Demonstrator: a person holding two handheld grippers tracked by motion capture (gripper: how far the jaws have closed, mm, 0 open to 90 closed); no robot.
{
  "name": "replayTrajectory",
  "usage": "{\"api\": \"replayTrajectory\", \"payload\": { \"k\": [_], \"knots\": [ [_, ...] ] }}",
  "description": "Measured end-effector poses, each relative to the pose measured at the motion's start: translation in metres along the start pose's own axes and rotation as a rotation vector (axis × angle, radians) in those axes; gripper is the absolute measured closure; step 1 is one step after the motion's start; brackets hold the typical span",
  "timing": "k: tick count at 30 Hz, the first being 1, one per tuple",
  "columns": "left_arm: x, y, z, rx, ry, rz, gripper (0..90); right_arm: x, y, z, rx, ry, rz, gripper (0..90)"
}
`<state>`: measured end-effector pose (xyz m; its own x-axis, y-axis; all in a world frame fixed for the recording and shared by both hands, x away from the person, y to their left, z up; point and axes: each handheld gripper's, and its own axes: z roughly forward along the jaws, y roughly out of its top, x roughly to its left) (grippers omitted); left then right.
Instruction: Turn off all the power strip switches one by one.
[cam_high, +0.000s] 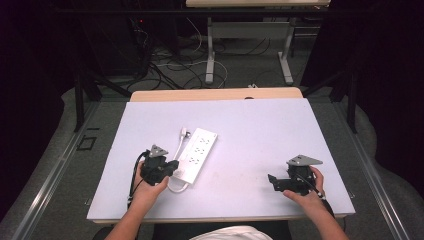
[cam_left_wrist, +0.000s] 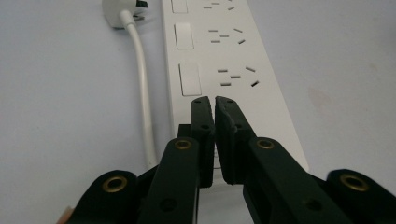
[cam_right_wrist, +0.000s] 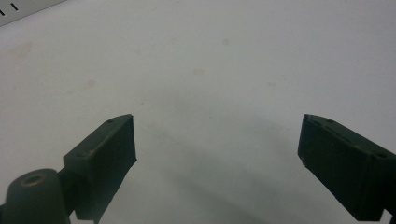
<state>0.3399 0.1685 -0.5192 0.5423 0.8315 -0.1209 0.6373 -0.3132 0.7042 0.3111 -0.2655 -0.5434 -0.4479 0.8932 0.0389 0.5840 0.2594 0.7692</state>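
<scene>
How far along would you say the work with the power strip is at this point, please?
Early on. The power strip lies flat on the table, its plug loose beside it and in no socket. The left tongs are shut over the strip's near end, gripping nothing. The right tongs stand open above bare table. Any plugging in or moving remains.

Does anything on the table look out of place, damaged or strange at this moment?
Nothing looks damaged or spilled. The white power strip lies at an angle to the table edges, with its plug unplugged and resting beside it. A few faint stains mark the table surface.
</scene>
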Motion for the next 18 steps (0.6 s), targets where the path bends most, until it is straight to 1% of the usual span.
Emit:
{"api": "replayTrajectory", "payload": {
  "k": [2,3,4,5,6,8,9,11,12,14,18],
  "knots": [
    [-0.001,0.0,0.001,0.027,-0.006,0.005,89.1,0.001,0.0,0.0,0.003,-0.004,-0.002,10.9],
    [-0.001,0.0,0.001,0.027,-0.006,0.005,89.7,0.001,0.0,0.0,0.002,0.0,-0.004,11.0],
    [-0.002,-0.001,0.003,0.043,-0.003,0.015,89.9,0.0,0.0,0.0,0.001,0.0,-0.007,11.0],
    [-0.002,0.0,0.003,0.041,-0.002,0.019,89.9,0.0,0.0,0.0,0.004,0.002,-0.007,11.0],
    [-0.003,0.0,0.004,0.057,-0.003,0.014,90.0,0.0,0.0,0.0,0.004,0.002,-0.009,11.0],
    [-0.003,0.0,0.005,0.059,-0.001,0.019,90.0,0.001,0.0,0.0,0.005,0.004,-0.005,11.0],
    [-0.004,0.0,0.007,0.077,0.011,0.034,90.0,0.0,0.0,0.001,0.005,0.003,-0.009,11.0],
    [-0.005,0.0,0.008,0.077,0.015,0.038,90.0,0.0,0.0,0.001,0.008,0.004,-0.009,11.0],
    [-0.004,0.0,0.009,0.083,0.023,0.049,90.0,0.0,-0.001,0.001,0.009,0.004,-0.01,11.0],
    [-0.005,0.0,0.01,0.096,0.024,0.043,90.0,0.001,-0.001,0.001,0.01,0.005,-0.01,11.0],
    [-0.005,0.001,0.01,0.096,0.019,0.033,90.0,0.001,-0.001,0.001,0.012,0.009,-0.007,11.0]
  ]
}}
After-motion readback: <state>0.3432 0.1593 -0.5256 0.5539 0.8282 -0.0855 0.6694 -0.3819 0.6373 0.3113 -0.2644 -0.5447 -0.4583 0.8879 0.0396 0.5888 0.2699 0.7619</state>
